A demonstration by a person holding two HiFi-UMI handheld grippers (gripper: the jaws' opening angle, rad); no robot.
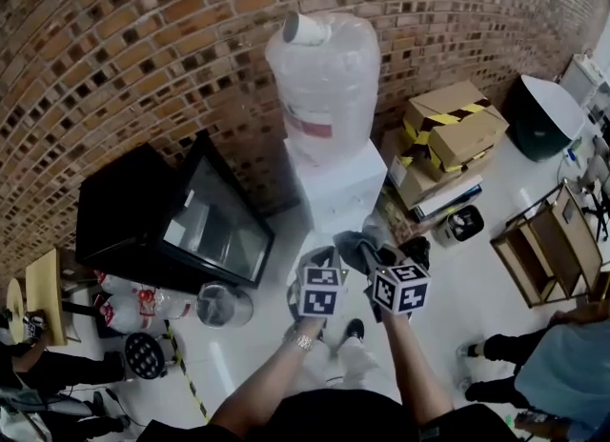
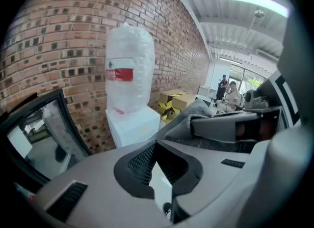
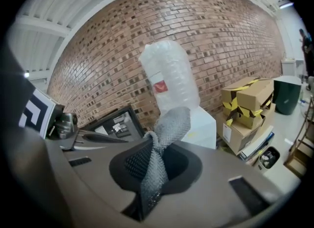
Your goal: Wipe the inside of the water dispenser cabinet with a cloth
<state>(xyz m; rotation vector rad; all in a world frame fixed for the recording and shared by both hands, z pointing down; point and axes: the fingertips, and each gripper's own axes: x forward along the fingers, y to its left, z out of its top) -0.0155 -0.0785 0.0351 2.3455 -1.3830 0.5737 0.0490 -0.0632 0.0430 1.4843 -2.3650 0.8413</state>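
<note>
Between my right gripper [image 3: 153, 160] jaws: grey cloth [image 3: 171, 124] clamped; head view hides pinch. Left gripper [image 2: 156, 163] jaws together, empty. Water dispenser [image 1: 338, 188] 12 o'clock, cardboard boxes [image 1: 448, 130] 2.

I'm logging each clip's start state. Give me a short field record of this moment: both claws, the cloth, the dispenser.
left claw: shut, empty
right claw: shut on grey mesh-textured cloth
white water dispenser: ahead of both claws, untouched
plastic-wrapped bottle: standing on the dispenser
cabinet interior: not in view
wiping: not yet begun
</note>
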